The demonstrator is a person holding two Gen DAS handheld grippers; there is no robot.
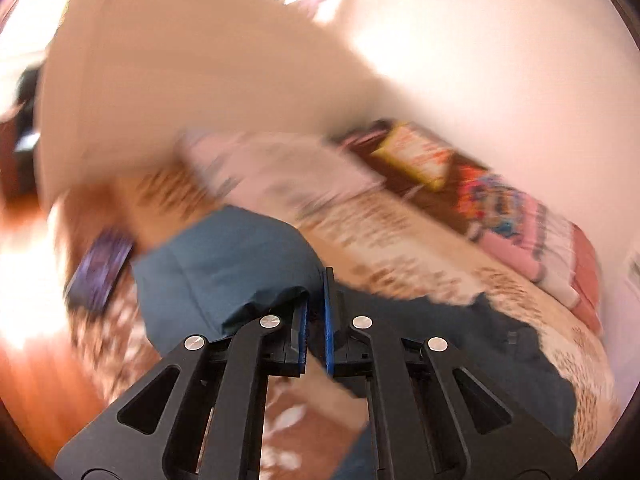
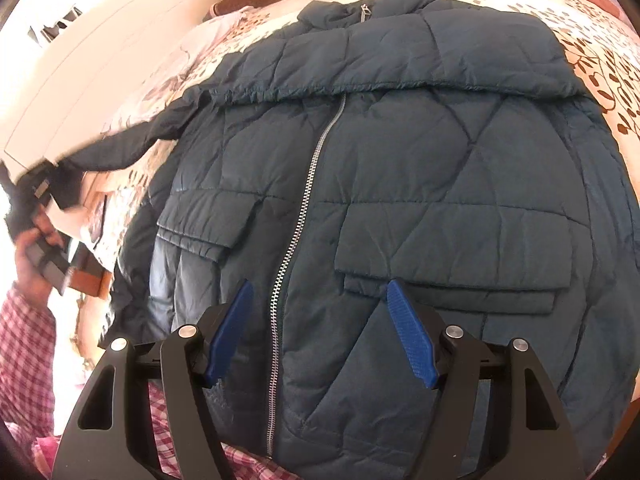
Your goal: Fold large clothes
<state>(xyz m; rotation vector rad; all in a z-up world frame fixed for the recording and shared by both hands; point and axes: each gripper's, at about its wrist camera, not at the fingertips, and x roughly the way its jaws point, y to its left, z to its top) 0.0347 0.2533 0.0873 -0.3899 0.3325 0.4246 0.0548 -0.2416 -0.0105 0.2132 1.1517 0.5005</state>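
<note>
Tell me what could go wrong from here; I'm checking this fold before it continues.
1. The left claw pinches only a small bunch of the sleeve, so the slick fabric may slip out.
2. The right claw hangs open above the jacket, pinning nothing, so pulling the sleeve could drag the jacket askew across the bedspread.

left wrist: heavy motion blur, left-edge glare | right wrist: sharp, bright | fisheye bending both

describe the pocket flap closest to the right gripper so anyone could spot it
Start with the dark teal quilted jacket spread front-up on the floral bedspread. Follow its silver zipper down toward the hem; the pocket flap lies to the zipper's right in the picture, just beyond the open right gripper. It is wider and flatter than the crumpled flap opposite.
</note>
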